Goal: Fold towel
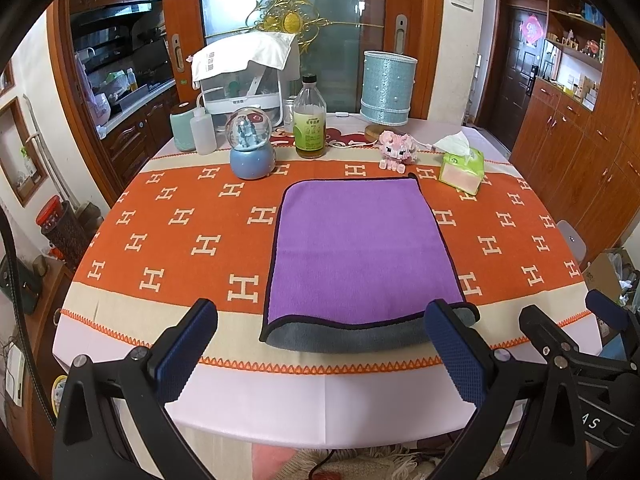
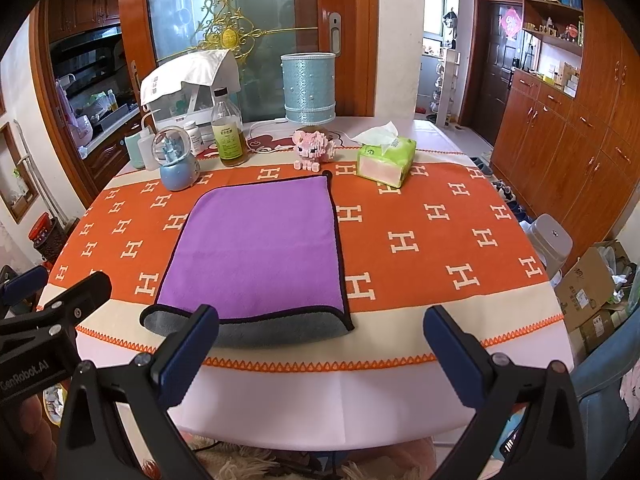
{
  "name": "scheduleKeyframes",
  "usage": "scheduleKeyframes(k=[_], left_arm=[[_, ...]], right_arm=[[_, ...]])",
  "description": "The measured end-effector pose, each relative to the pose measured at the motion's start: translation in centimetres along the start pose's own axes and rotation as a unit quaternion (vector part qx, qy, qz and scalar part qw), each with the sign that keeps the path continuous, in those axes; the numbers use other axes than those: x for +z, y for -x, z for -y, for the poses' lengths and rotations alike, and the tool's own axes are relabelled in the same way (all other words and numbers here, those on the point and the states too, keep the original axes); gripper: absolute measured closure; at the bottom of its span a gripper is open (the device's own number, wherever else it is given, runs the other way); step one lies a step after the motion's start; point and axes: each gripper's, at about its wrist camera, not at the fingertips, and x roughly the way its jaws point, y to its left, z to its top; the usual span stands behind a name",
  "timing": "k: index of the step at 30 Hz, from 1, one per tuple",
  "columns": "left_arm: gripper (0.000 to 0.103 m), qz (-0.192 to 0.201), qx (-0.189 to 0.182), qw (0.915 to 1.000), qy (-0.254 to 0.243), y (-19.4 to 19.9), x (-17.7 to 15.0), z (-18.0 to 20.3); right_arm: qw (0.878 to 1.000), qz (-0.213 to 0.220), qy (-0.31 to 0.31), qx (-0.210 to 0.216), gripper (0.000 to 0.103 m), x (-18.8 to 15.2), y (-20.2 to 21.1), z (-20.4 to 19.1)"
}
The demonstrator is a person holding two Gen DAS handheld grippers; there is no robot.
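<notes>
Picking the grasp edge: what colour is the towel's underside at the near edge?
Grey, under the purple top of the towel, with black trim; it shows best in the left wrist view.

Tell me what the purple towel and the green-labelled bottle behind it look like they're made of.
Towel: soft, matte plush fabric, probably microfiber; fuzzy nap, grey underside, dark stitched hem. Bottle: clear and glossy with a dark cap, glass or hard plastic, can't tell which.

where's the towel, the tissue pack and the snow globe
towel (image 1: 356, 248): left wrist view, middle of its purple top face
tissue pack (image 2: 386, 162): right wrist view, its pink and green front side
snow globe (image 1: 252, 140): left wrist view, lower part of the clear dome
</notes>
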Motion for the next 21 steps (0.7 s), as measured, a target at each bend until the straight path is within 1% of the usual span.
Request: scheduleKeyframes(k=[21], left_arm=[[0.0, -0.002, -0.001, 1.0, 0.002, -0.08, -0.27, -0.25]], right_arm=[[1.0, -0.001, -0.001, 0.003, 0.001, -0.07, -0.2, -0.01]])
